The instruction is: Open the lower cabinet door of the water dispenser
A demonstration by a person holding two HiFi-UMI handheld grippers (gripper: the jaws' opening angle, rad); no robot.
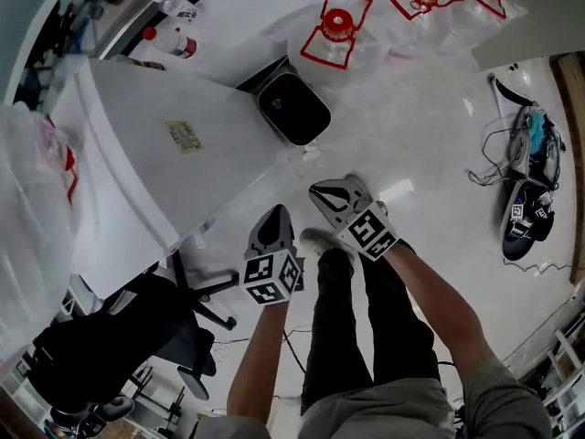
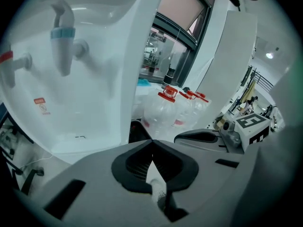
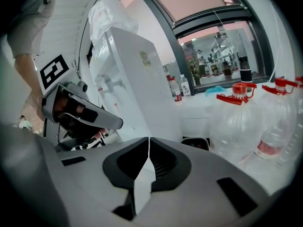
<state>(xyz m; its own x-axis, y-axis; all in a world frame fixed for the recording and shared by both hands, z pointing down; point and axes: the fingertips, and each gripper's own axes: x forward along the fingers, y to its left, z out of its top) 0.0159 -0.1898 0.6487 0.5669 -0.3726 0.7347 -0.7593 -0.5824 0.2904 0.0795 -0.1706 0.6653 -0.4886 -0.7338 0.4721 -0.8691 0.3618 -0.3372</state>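
Note:
The white water dispenser (image 1: 155, 154) stands at the left, seen from above, so its lower cabinet door is hidden there. In the left gripper view its front (image 2: 71, 117) fills the left side, with the taps (image 2: 64, 44) up high. My left gripper (image 1: 277, 213) hangs shut and empty just right of the dispenser's front, apart from it; its jaws (image 2: 152, 145) meet at the tips. My right gripper (image 1: 320, 190) is beside it, further right, also shut on nothing (image 3: 148, 143). In the right gripper view the dispenser (image 3: 128, 79) stands beyond the left gripper (image 3: 78, 112).
A dark-topped bin (image 1: 292, 108) sits on the floor beside the dispenser. Several large water bottles with red caps (image 1: 338, 30) stand behind it, at the right of the right gripper view (image 3: 241, 112). An office chair (image 1: 137, 337) is at the lower left. Cables and gear (image 1: 526, 199) lie far right.

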